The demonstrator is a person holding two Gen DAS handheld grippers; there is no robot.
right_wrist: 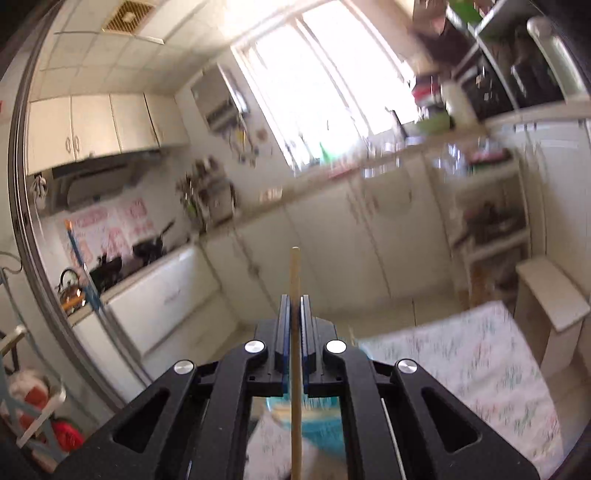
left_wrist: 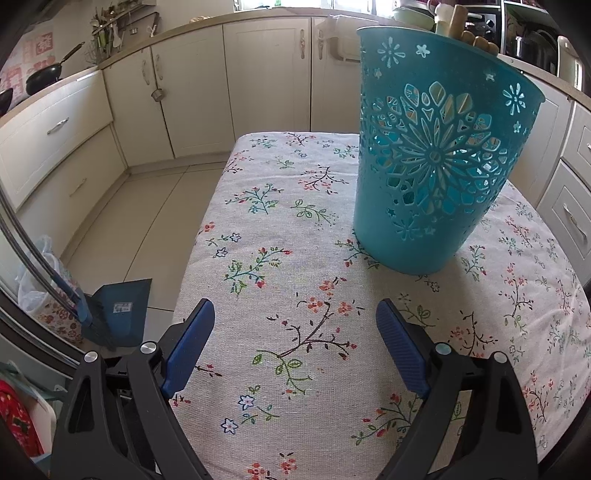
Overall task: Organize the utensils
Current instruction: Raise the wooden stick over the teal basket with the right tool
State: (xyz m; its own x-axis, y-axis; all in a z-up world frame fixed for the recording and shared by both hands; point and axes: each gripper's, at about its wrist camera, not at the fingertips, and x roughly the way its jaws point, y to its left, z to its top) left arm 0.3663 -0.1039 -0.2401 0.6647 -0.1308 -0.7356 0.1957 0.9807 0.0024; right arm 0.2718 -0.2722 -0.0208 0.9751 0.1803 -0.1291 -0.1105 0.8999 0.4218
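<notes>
A teal perforated basket (left_wrist: 436, 162) stands upright on the floral tablecloth (left_wrist: 280, 229), right of centre in the left wrist view; wooden handles (left_wrist: 461, 22) poke out above its rim. My left gripper (left_wrist: 295, 325) hovers open over the cloth in front of the basket, nothing between its blue pads. In the blurred right wrist view my right gripper (right_wrist: 294, 306) is shut on a thin wooden stick (right_wrist: 295, 273), like a chopstick, which runs up past the fingertips and down below the jaws. The teal basket (right_wrist: 317, 424) shows faintly beneath that gripper.
Cream kitchen cabinets (left_wrist: 258, 92) line the walls behind the table. A blue dustpan (left_wrist: 118, 310) stands on the floor at the table's left. A white stool (right_wrist: 554, 299) stands beyond the table's far edge. A wok (left_wrist: 44, 77) rests on the counter.
</notes>
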